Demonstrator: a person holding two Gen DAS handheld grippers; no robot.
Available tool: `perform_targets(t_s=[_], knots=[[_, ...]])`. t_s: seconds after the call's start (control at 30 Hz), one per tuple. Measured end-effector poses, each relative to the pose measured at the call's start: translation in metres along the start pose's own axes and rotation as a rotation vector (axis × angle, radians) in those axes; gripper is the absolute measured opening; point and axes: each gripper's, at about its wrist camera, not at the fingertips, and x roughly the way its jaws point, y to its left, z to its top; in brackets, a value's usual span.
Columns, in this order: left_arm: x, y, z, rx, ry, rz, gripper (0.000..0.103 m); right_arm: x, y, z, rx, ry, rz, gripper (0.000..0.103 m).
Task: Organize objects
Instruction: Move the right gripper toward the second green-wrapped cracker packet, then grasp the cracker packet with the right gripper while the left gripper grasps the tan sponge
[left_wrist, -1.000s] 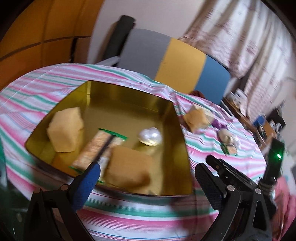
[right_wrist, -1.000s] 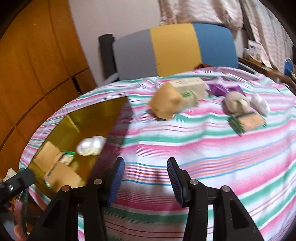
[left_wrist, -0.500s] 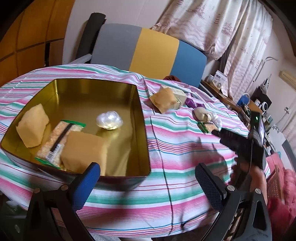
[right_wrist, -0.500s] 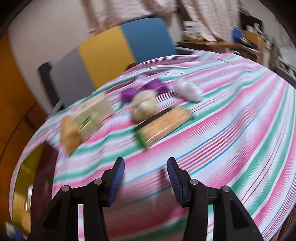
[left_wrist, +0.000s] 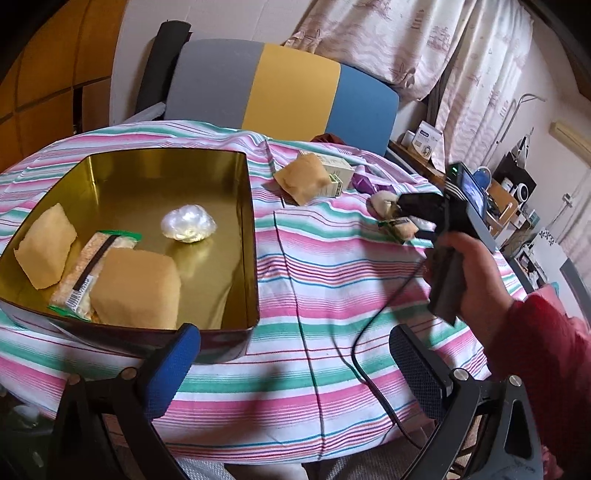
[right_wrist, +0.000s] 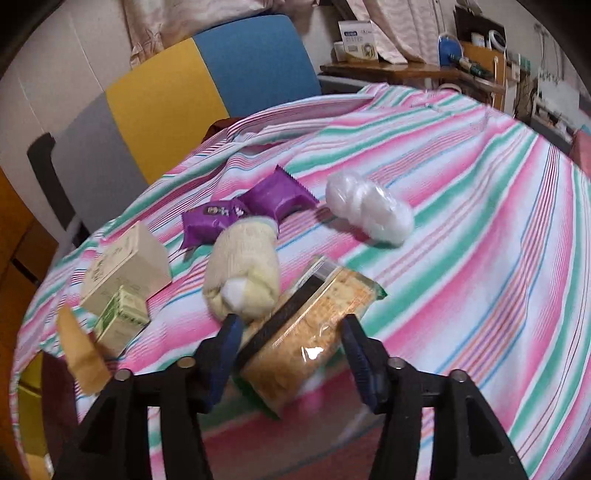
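A gold tin (left_wrist: 251, 236) on the striped tablecloth holds two tan sponges, a cracker pack (left_wrist: 92, 266) and a clear plastic ball (left_wrist: 188, 223). My left gripper (left_wrist: 291, 365) is open and empty at the table's near edge, right of the tin. My right gripper (right_wrist: 291, 345) is open, its fingers either side of a cracker pack (right_wrist: 314, 339) lying on the cloth. Beside it lie a cream knitted roll (right_wrist: 242, 269), two purple packets (right_wrist: 251, 208), a clear plastic ball (right_wrist: 369, 212), a beige box (right_wrist: 125, 266) and a tan sponge (right_wrist: 81, 350).
A grey, yellow and blue chair (left_wrist: 280, 88) stands behind the table. A shelf with clutter (right_wrist: 424, 55) is at the far right. The right gripper's cable (left_wrist: 373, 373) hangs over the table's front edge.
My right gripper moved forward to the cracker pack, which now lies between its fingers. My left gripper drew back and right from the tin.
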Motion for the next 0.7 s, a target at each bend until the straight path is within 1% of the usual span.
perform_targets(t_s=[0.07, 0.13, 0.2, 0.23, 0.3, 0.33, 0.37, 0.53, 0.63, 0.7], knots=[[0.001, -0.002, -0.001, 0.003, 0.003, 0.000, 0.103, 0.010, 0.005, 0.001, -0.025, 0.025, -0.024, 0.071], [0.003, -0.003, -0.002, 0.008, 0.011, -0.001, 0.103, 0.019, 0.007, -0.001, -0.039, 0.055, -0.040, 0.071], [0.003, -0.004, -0.003, 0.008, 0.013, -0.001, 0.103, 0.018, 0.007, -0.003, -0.069, 0.028, -0.040, 0.071], [0.003, -0.005, -0.003, 0.009, 0.012, 0.001, 0.103, 0.017, 0.006, -0.004, -0.082, 0.022, -0.030, 0.070], [0.004, -0.006, -0.002, 0.012, 0.012, 0.004, 0.103, 0.014, -0.002, -0.007, -0.104, 0.005, -0.005, 0.060], [0.004, -0.006, -0.002, 0.012, 0.012, 0.004, 0.103, 0.013, -0.006, -0.008, -0.113, 0.003, 0.006, 0.057], [0.003, -0.007, -0.002, 0.014, 0.009, 0.003, 0.103, 0.009, -0.010, -0.010, -0.125, 0.003, 0.021, 0.052], [-0.001, -0.014, 0.005, 0.028, -0.027, -0.010, 0.103, -0.002, -0.027, -0.017, -0.144, 0.005, 0.073, 0.051], [0.003, -0.021, 0.012, 0.054, -0.032, -0.013, 0.103, -0.007, -0.033, -0.023, -0.146, -0.007, 0.089, 0.051], [0.007, -0.025, 0.018, 0.071, -0.036, -0.010, 0.103, -0.012, -0.036, -0.029, -0.141, -0.026, 0.096, 0.049]])
